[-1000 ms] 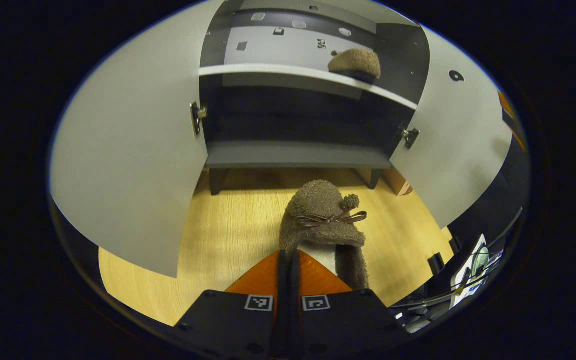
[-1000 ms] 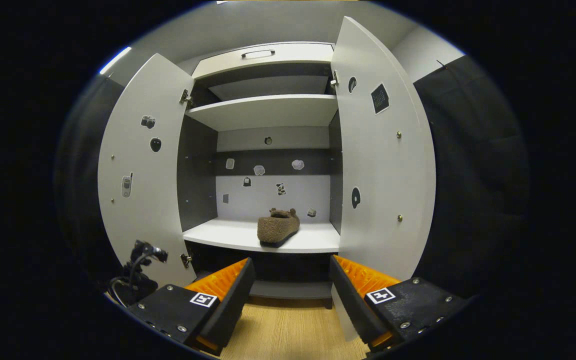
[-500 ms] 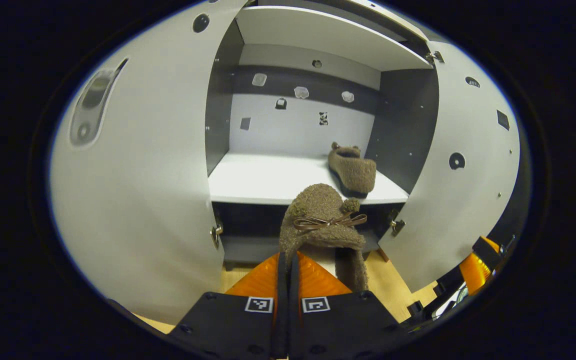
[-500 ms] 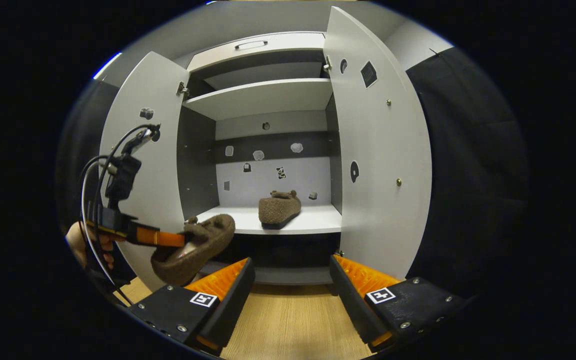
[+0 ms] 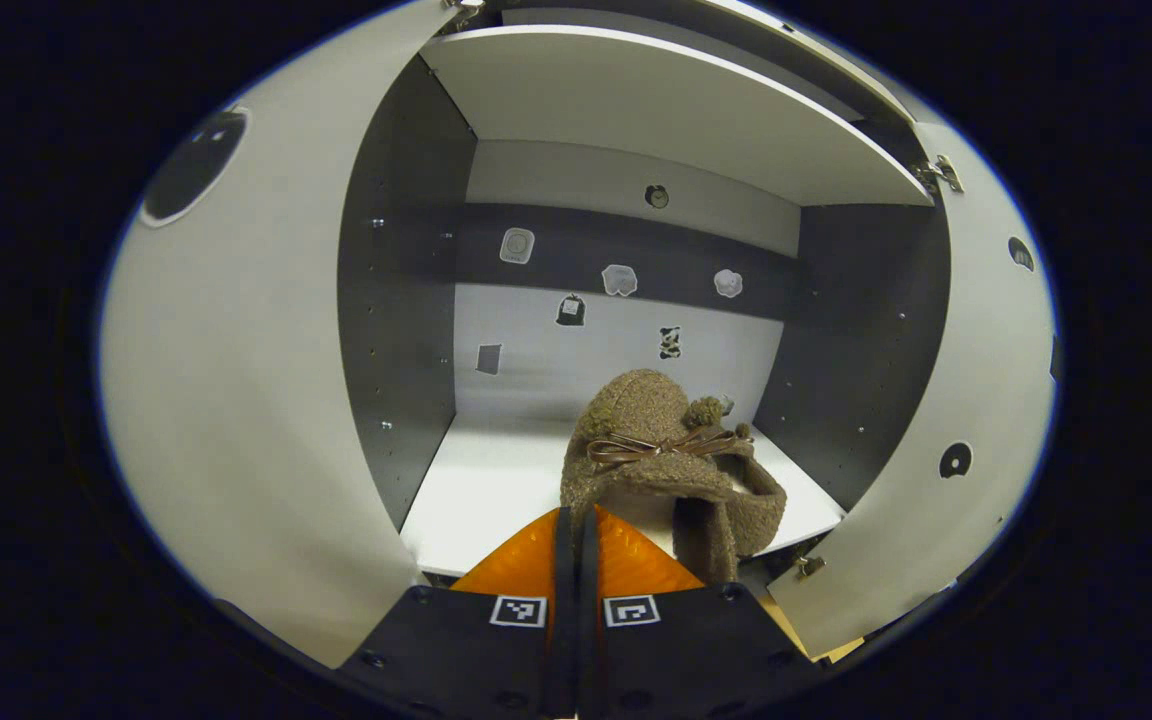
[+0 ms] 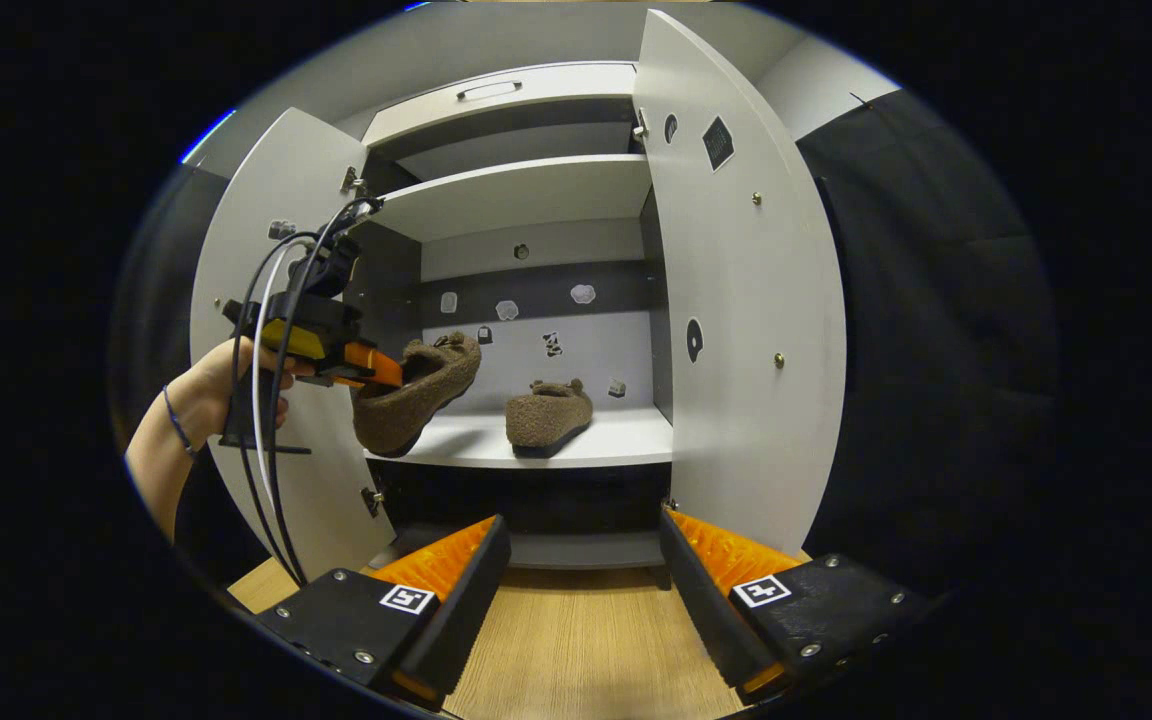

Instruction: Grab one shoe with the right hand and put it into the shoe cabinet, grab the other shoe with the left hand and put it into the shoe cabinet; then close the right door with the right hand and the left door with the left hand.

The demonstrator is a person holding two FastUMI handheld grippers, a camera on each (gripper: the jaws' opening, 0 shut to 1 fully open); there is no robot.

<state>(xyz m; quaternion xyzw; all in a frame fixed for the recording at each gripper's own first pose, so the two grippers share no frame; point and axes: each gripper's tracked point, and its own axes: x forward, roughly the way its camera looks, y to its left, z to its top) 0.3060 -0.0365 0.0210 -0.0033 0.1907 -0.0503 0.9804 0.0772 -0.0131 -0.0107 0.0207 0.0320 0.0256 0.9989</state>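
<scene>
Both cabinet doors (image 6: 736, 300) are standing open. On the shelf (image 6: 626, 445) one slipper (image 6: 548, 415) is resting; the left gripper (image 5: 576, 530) is clamping the other slipper (image 5: 656, 460) just above it. The right gripper (image 6: 581, 575) is hanging wide open, holding nothing.

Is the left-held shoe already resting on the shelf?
No. The left gripper holds the shoe tilted in the air above the shelf edge.

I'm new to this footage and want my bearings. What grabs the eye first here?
First, the fuzzy brown slipper with a bow, clamped in the left gripper and carried toward the grey shoe cabinet's middle shelf. Its twin, the second brown fuzzy slipper, already sits on that shelf. Both cabinet doors stand wide open, and the right gripper waits below with jaws apart.
</scene>
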